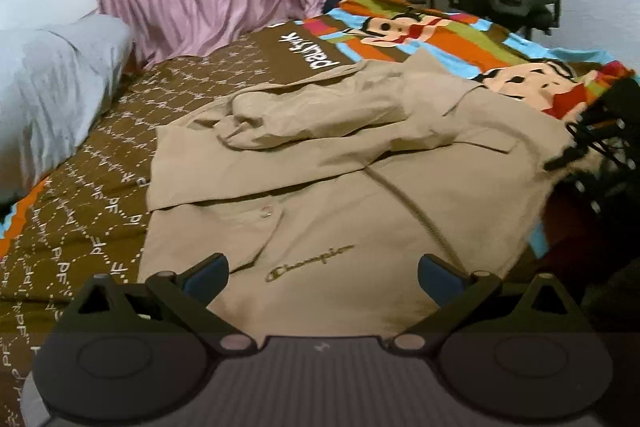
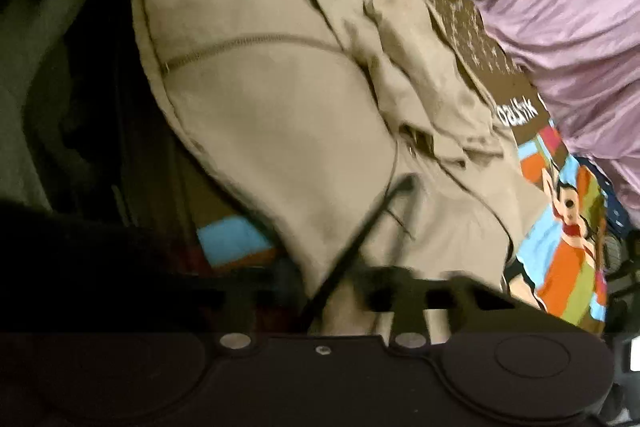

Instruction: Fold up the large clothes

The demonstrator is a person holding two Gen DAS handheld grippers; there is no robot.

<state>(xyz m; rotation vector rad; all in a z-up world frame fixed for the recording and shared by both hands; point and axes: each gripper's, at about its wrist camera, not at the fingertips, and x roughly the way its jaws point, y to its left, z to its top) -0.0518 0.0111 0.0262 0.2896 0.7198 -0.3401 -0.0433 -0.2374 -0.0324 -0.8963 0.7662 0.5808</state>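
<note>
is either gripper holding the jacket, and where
Right gripper pinches the tan jacket at its near edge; left gripper is open, holding nothing.

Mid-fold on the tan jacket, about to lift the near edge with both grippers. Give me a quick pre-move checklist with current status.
1. Left gripper open and over the tan jacket, no cloth pinched: ok.
2. Right gripper gripping the jacket edge: jaws narrowed with cloth between them, view blurred: cannot tell.
3. Sleeve folded across the body: ok.
4. Jacket lying flat: not ok, bunched around the sleeve.
5. Zipper closed: cannot tell.
6. Jacket fully on the bedspread: ok in the left wrist view.
</note>
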